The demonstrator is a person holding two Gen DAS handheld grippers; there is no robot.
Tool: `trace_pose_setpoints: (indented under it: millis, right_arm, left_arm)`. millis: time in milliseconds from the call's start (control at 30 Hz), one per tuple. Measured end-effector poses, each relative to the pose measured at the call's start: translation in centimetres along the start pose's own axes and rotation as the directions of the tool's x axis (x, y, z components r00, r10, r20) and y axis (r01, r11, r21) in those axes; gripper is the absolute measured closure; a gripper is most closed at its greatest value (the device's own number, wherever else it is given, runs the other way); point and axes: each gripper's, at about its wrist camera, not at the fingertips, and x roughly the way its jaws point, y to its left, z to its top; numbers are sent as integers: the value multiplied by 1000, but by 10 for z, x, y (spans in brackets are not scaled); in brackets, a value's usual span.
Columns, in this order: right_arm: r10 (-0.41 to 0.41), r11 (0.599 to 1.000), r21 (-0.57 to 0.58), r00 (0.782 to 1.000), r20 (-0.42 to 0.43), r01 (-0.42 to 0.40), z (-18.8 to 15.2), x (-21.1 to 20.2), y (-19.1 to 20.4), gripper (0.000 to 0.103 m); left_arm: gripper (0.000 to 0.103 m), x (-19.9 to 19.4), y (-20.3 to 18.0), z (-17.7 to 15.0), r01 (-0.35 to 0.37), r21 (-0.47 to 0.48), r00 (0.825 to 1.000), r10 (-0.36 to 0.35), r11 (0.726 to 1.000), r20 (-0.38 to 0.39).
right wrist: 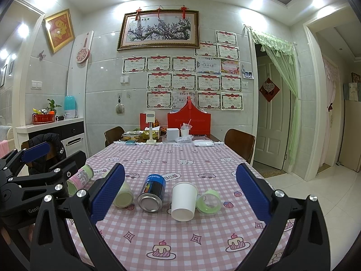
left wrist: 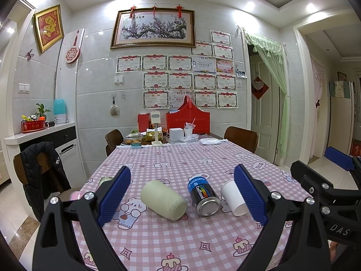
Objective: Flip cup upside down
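Both grippers are being held above the near edge of a table covered by a pink checked tablecloth [right wrist: 180, 237]. The left gripper [left wrist: 182, 194] is being kept with its jaws wide, nothing between the blue pads [left wrist: 114, 195]; its black frame is also being seen at the left edge of the right wrist view. Left to right in that view: a pink-and-green labelled container [right wrist: 80, 177] is lying on its side just beside that frame, then a cream cylindrical container [right wrist: 123, 195] on its side, partly hidden by a pad, then a blue-and-black can [right wrist: 152, 192] on its side. The white paper cup [right wrist: 183, 201] is lying on its side next, its mouth facing the camera, touching a clear green-rimmed cup [right wrist: 208, 202] at its right. The right gripper [right wrist: 180, 194] is being held wide open, empty, the cup framed between its fingers.
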Motion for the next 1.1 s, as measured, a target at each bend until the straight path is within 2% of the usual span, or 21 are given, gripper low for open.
trace_pose_setpoints:
  millis: [567,900,1100]
  right_arm:
    - [1,1000,2,1000,-2,-1,-3,4,-2,8]
    - [-1,1000,8,1000,-12,1,-10,14,-6,8]
    - [-3,1000,11,1000,-15,3,-11,14,-6,8]
  left_arm:
    - [12,1,3,1,1,0,1000,-1,1000,-1]
    - [12,8,6,-14,6,5,1000,-6,1000,-15]
    - [12,11,0,-12,8,8,1000,-7,1000,-21]
